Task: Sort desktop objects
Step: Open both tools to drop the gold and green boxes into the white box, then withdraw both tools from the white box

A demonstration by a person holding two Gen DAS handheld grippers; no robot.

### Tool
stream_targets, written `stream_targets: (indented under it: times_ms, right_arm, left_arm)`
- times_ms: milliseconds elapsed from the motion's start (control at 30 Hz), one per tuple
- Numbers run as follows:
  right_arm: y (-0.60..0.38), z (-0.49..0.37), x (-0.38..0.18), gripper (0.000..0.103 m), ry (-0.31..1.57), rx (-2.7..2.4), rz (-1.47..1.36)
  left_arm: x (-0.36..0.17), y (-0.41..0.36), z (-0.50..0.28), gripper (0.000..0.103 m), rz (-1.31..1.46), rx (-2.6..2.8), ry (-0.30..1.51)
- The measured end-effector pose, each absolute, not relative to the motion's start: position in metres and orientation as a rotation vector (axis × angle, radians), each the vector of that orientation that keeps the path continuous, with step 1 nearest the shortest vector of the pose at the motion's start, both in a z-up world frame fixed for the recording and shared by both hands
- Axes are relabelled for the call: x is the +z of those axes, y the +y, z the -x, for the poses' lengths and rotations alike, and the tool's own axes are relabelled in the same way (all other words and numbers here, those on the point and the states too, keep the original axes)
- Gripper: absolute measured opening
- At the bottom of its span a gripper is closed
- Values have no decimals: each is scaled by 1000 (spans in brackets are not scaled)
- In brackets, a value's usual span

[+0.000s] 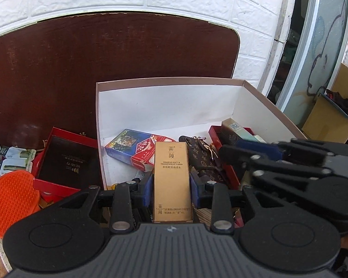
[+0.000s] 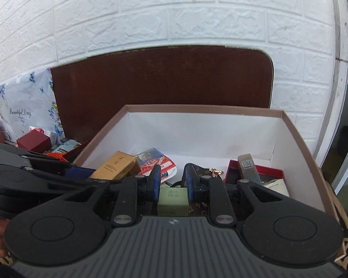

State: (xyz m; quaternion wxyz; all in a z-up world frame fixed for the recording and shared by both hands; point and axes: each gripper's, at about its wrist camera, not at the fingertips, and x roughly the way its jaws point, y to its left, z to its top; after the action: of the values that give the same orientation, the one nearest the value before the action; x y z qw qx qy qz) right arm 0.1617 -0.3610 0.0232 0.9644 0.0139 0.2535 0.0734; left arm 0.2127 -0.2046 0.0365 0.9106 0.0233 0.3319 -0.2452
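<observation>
My left gripper point(image 1: 171, 185) is shut on a tall gold toner box point(image 1: 172, 180) and holds it over the near edge of a large white-lined cardboard box point(image 1: 169, 106). My right gripper point(image 2: 172, 180) is shut on a small pale green box point(image 2: 172, 200) above the same cardboard box point(image 2: 204, 129). Inside lie a blue and red card pack point(image 1: 132, 148), a brown monogram key pouch point(image 1: 201, 159) and a red tray point(image 1: 222, 153) with small boxes. The gold box also shows in the right wrist view point(image 2: 114, 165), with the left gripper at the left.
Left of the cardboard box lie a red lid with a dark insert point(image 1: 65, 162), an orange silicone brush point(image 1: 11, 197) and small sachets point(image 1: 14, 159). A dark brown board point(image 1: 104, 58) leans on the white brick wall. A floral bag point(image 2: 23, 113) and a maroon box point(image 2: 33, 143) stand at the left.
</observation>
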Motion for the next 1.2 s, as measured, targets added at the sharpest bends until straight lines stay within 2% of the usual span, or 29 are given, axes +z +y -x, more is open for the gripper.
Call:
stream_targets:
  times_ms: [67, 100, 133, 167, 233, 267, 333, 400, 433, 467, 500, 667, 1200]
  right_arm:
    - [-360, -166, 18, 23, 523, 148, -11]
    - [-361, -167, 16, 24, 524, 144, -7]
    - [-362, -167, 16, 30, 525, 128, -6]
    - [-365, -166, 15, 40, 517, 103, -10]
    - [-374, -163, 16, 54, 493, 77, -32]
    - [-378, -160, 17, 55, 487, 76, -42]
    - [-381, -157, 18, 58, 481, 69, -40]
    - [-381, -153, 18, 66, 469, 59, -22]
    - [-380, -151, 18, 77, 468, 53, -12]
    - [-380, -149, 17, 93, 466, 47, -5]
    - [-380, -147, 17, 97, 461, 43, -1]
    - [-377, -139, 18, 98, 463, 57, 10]
    - [-379, -73, 33, 101, 442, -5, -4]
  left_arm:
    - [36, -203, -213, 37, -37, -511, 656]
    - [37, -201, -212, 47, -23, -517, 633]
    - [38, -198, -211, 54, -8, -512, 619]
    - [39, -196, -212, 68, 5, -499, 613]
    - [41, -191, -213, 81, 54, -533, 594]
    - [42, -191, -212, 90, 70, -531, 589]
    - [45, -192, -210, 93, 75, -506, 571]
    - [47, -195, -208, 94, 59, -492, 571]
    - [48, -196, -208, 95, 57, -488, 575]
    - [48, -196, -206, 96, 57, -487, 575]
    - [49, -196, -204, 98, 57, -488, 573]
    - [52, -197, -194, 103, 22, -467, 551]
    - [64, -198, -132, 103, -36, -441, 510]
